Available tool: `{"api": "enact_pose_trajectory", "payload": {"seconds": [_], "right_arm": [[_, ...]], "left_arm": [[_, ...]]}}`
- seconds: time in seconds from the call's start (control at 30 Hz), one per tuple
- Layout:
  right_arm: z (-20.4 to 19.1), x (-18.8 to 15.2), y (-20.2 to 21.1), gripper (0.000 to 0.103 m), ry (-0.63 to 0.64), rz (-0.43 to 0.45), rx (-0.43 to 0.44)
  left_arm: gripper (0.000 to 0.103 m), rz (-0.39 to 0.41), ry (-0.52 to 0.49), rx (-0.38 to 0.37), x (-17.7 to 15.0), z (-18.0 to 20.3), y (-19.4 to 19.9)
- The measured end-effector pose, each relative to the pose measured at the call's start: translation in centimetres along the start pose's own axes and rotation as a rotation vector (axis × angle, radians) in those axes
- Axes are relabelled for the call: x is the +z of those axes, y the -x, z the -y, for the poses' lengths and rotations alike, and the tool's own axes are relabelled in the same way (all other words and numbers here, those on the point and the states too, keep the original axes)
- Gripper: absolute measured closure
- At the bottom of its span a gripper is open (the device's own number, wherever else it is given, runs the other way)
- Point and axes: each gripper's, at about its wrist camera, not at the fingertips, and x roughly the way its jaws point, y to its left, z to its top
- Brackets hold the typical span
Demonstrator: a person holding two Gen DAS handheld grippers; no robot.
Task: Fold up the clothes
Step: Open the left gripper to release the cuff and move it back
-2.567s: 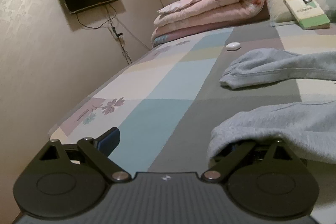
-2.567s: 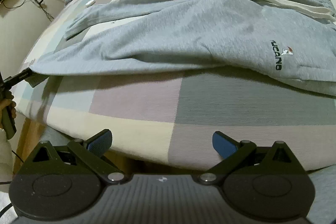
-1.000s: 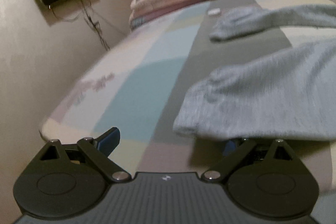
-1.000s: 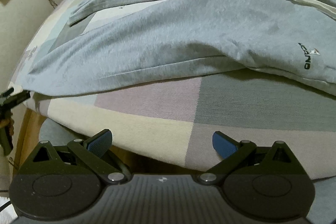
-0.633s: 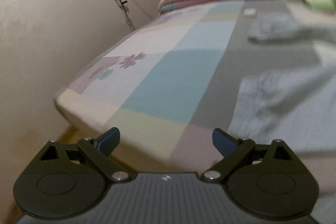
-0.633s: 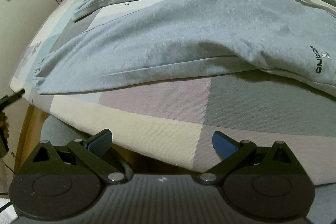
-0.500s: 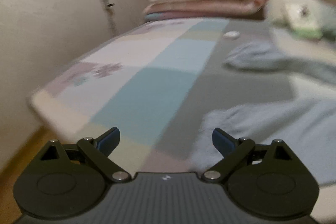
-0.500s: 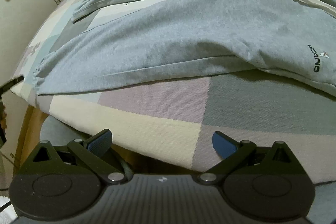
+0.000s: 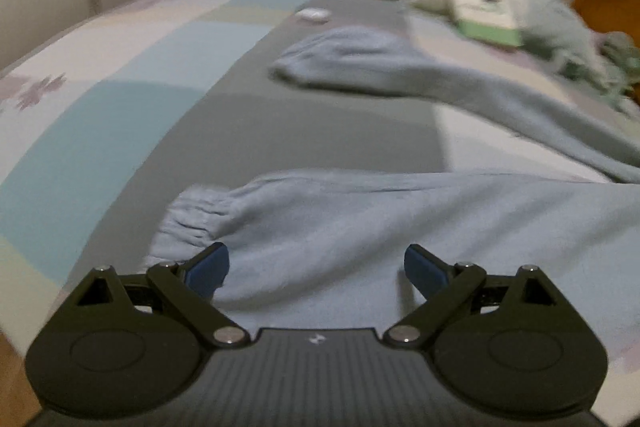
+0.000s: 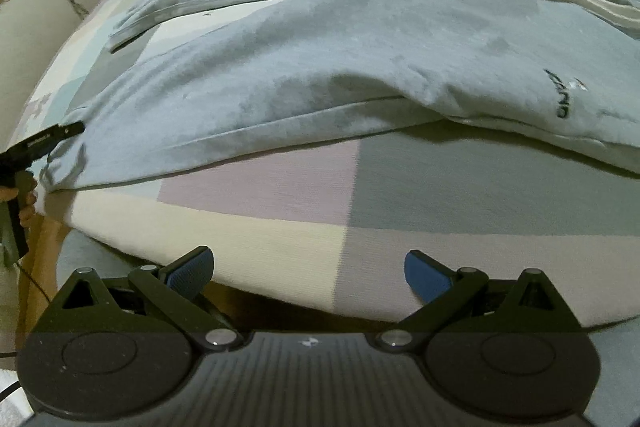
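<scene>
Released a moment ago, the near cuff (image 9: 188, 223) now lies flat between and just ahead of the left gripper (image 9: 316, 267), whose fingers are spread wide and grasp nothing; earlier that leg end hung lifted over the right finger. The pants (image 10: 340, 67) lie spread on the bed (image 10: 260, 215), long axis running from the cuff at the left gripper's tips off to its right, toward the waist. The far leg (image 9: 400, 75) lies well ahead, roughly parallel. The left gripper is nearer the cuffs; the right gripper (image 10: 308, 267), fingers likewise apart and empty, hangs off the bed edge, apart from the cloth. The fabric is soft grey fleece with gathered elastic cuffs and a small dark logo (image 10: 562, 95). The bed cover is a flat pastel patchwork.
</scene>
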Motion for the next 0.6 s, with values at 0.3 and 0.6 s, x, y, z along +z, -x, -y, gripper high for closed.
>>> {"api": "enact_pose_trajectory", "payload": {"seconds": [0.3,0.6], "right_arm": [[2.7,0.1,0.6,0.0,-0.06,0.041,-0.022],[5.2,0.6,0.3,0.0,-0.063,0.1,-0.052]], "left_arm": [[0.009,0.078,-0.149,0.089,0.4,3.3,3.1],[0.006,0.151,-0.407,-0.107,0.2,13.6,7.5]]}}
